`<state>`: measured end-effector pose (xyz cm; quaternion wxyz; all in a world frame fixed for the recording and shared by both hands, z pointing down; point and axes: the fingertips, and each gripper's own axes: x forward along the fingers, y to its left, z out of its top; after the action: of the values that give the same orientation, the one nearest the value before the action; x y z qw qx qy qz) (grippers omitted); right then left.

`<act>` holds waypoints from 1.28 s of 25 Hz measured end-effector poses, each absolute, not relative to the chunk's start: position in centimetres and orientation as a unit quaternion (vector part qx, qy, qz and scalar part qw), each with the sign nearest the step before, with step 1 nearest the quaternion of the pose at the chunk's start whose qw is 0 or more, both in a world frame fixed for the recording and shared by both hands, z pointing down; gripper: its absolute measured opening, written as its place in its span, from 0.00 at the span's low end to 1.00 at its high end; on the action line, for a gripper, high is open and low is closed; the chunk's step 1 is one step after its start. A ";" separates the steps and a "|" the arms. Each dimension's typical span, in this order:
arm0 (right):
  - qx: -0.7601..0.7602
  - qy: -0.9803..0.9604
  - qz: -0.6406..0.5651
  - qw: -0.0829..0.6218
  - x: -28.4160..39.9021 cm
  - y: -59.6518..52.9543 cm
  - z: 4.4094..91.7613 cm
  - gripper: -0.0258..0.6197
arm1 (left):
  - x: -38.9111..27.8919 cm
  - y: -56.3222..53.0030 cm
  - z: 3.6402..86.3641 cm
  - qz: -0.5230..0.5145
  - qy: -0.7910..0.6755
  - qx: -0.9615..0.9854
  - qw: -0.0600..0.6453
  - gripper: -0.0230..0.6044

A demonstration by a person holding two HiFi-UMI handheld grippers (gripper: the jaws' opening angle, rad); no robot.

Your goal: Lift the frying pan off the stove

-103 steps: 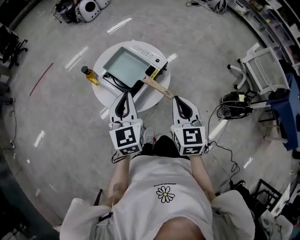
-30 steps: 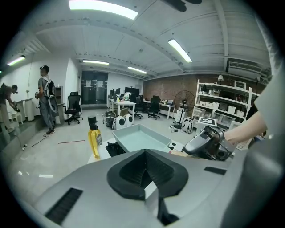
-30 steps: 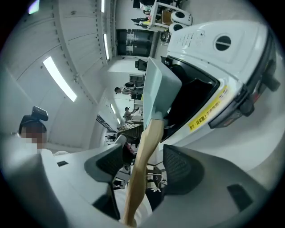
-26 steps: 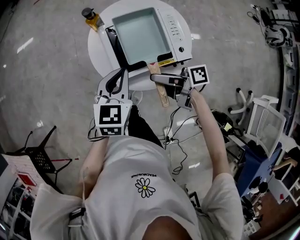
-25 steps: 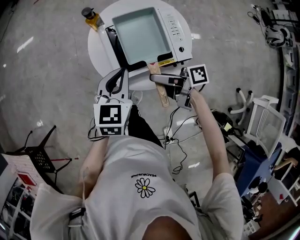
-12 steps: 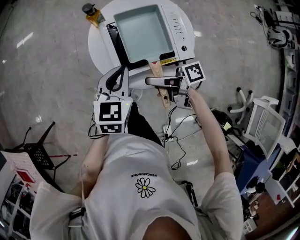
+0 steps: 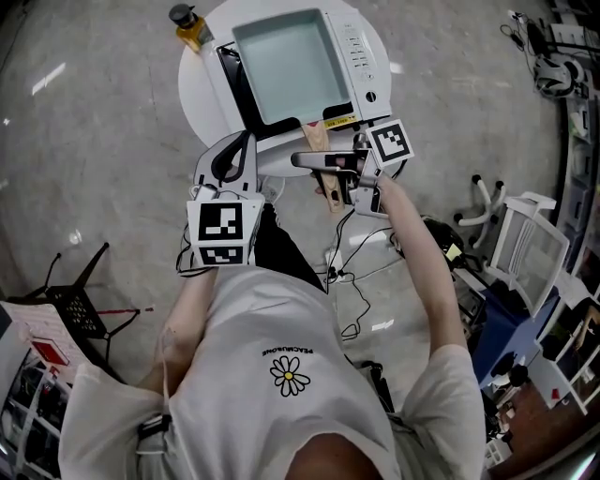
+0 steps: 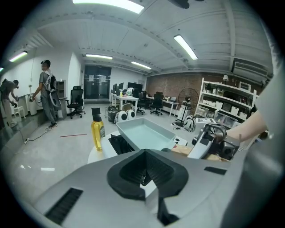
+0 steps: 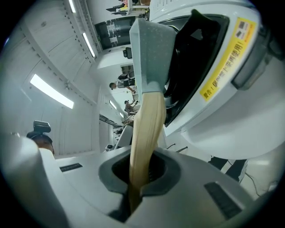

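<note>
Item: square pale-blue frying pan, seated flat on a white induction stove atop a round white table; wooden handle projecting over the table edge toward the person. Right gripper: turned on its side, jaws just closed and clamped across the wooden handle, near the stove's front. Left gripper: jaws together on nothing, held over the near table edge, apart from the pan. Also present: yellow oil bottle, upright beside the stove's far corner.
</note>
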<state>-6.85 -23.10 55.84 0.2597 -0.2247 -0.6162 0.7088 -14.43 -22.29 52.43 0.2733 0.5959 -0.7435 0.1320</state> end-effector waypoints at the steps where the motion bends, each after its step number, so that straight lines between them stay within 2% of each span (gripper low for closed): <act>1: -0.222 -0.616 0.710 0.258 -6.9 -23.1 55.9 0.04 | -14.5 -22.2 52.4 0.132 -0.743 0.597 0.273 0.04; 21: -0.171 -0.637 0.714 0.236 -8.8 -23.4 53.5 0.04 | -15.9 -22.2 49.9 0.124 -0.742 0.612 0.245 0.04; 32: -0.113 -0.721 0.661 0.177 -10.1 -25.9 48.0 0.04 | -16.7 -21.4 46.0 0.103 -0.746 0.622 0.212 0.03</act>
<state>-10.12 -25.93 47.96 0.1773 -0.1134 -0.7205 0.6607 -16.65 -21.39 45.97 0.2116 0.6224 -0.7465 0.1034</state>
